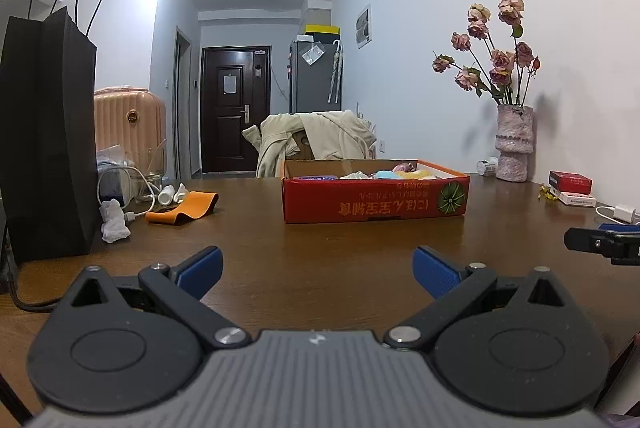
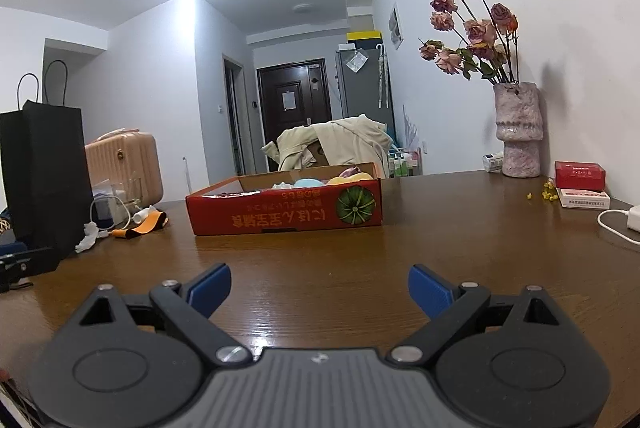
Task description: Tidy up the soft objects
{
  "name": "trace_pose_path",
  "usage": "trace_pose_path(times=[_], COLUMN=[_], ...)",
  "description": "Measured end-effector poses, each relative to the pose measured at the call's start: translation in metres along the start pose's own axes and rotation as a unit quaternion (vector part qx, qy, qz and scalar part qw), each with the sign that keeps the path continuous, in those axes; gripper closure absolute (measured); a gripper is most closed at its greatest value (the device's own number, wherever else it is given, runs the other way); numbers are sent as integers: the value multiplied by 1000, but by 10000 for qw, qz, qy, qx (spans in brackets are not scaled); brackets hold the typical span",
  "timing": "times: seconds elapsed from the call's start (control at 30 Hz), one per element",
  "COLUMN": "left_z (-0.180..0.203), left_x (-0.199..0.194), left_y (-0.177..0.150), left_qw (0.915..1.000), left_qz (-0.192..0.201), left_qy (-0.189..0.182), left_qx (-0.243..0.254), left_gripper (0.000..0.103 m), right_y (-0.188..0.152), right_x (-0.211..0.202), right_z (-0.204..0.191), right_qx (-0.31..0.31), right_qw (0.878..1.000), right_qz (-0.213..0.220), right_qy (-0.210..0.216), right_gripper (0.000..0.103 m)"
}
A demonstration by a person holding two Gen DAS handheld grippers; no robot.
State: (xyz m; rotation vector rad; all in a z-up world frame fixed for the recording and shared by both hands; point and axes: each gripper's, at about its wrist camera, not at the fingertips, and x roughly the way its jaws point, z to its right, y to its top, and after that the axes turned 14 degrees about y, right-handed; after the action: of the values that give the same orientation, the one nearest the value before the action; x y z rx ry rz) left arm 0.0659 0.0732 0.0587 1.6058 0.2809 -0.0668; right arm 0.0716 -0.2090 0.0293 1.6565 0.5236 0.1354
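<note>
**Both grippers low and released, short of the red box**

Your left gripper (image 1: 318,270) sits low over the wooden table (image 1: 320,248), level, fingers spread wide, nothing between the blue pads (image 1: 202,268). Your right gripper (image 2: 319,288) is posed the same: low, level, released, empty. Each one's black tip shows at the edge of the other's view, so they sit side by side, apart.

The red box (image 1: 374,194) stands ahead of both, well apart from the fingers, printed side toward you. The soft objects (image 1: 386,174) lie inside it, pastel blue, yellow, pink and white; only their tops clear the rim, so no exact count.

Left of the box: one orange strap (image 1: 182,208), one crumpled white tissue (image 1: 114,222), one black paper bag (image 1: 46,132), one glass jar (image 1: 150,168) with white cable. Behind those, one peach suitcase (image 1: 130,124).

Right of the box: one vase of dried roses (image 1: 514,144), two small cartons (image 1: 570,188), one white charger (image 2: 634,218).

Beyond the box: a chair draped in a beige coat (image 1: 316,138), a dark door (image 1: 236,108), grey fridge (image 1: 316,76).
</note>
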Motion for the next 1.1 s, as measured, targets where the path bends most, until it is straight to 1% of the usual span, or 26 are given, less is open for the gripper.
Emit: trace_pose_path(times=[0.23, 1.1], left_z=[-1, -2], left_x=[0, 2], left_y=[-1, -1], left_qw=[10000, 10000], left_qz=[-23, -56], left_qy=[-2, 14], left_qx=[-3, -31], left_gripper=[0, 0], right_y=[1, 3], right_x=[-1, 0], right_z=[-1, -1], right_qx=[-8, -60], right_qw=[10000, 10000], right_qz=[64, 49], right_qy=[1, -25], right_gripper=[7, 7])
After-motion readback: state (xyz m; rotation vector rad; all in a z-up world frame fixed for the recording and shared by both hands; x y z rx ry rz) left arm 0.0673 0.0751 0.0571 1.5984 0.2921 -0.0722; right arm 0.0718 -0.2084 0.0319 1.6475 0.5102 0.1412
